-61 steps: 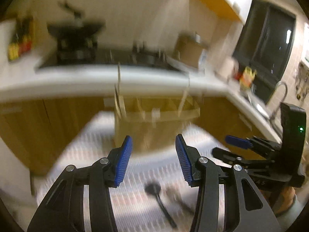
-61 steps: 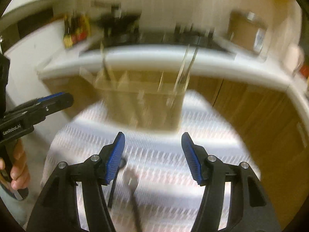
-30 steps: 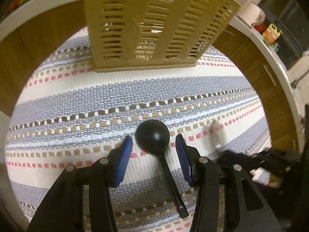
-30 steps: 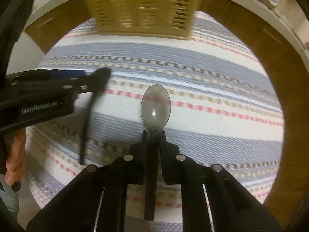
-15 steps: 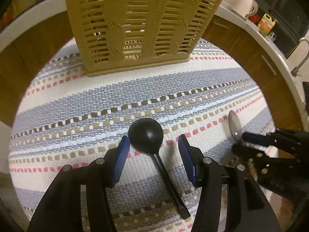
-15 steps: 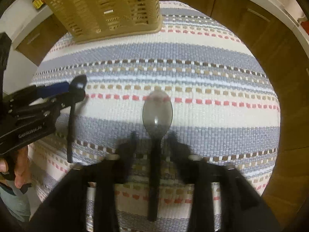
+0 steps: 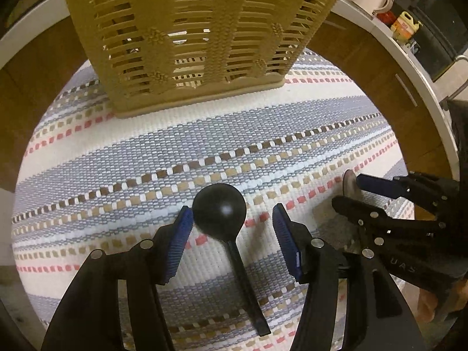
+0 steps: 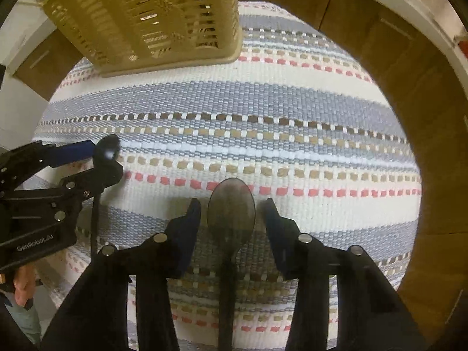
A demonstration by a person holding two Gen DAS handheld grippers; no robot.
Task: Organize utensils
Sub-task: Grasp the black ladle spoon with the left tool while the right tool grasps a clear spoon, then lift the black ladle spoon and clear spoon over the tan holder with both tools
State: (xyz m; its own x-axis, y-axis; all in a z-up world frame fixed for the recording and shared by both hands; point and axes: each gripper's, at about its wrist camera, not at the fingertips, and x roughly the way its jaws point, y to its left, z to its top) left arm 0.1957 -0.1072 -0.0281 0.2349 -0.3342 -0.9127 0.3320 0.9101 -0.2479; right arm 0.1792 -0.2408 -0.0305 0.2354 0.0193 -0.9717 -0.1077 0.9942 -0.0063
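L gripper (image 7: 232, 225) sits low over the striped mat (image 7: 263, 122), jaws apart, w/ the round bowl of the black ladle (image 7: 219, 212) between the blue pads; bowl just beside the L pad, clear gap to the R pad. Ladle lies flat on the mat, handle running back under the gripper toward the cam.

R gripper (image 8: 232, 219) also low over the mat, jaws apart, straddling the grey spoon (image 8: 231, 210). Spoon flat on the mat, bowl pointing fwd, handle back btw the fingers; neither pad clearly touching it.

The two utensils lie near each other, roughly parallel, ladle to the L of the spoon. Tan slotted caddy (image 7: 199, 35) stands upright at the mat's far edge, well apart from both. What's inside it: can't tell.
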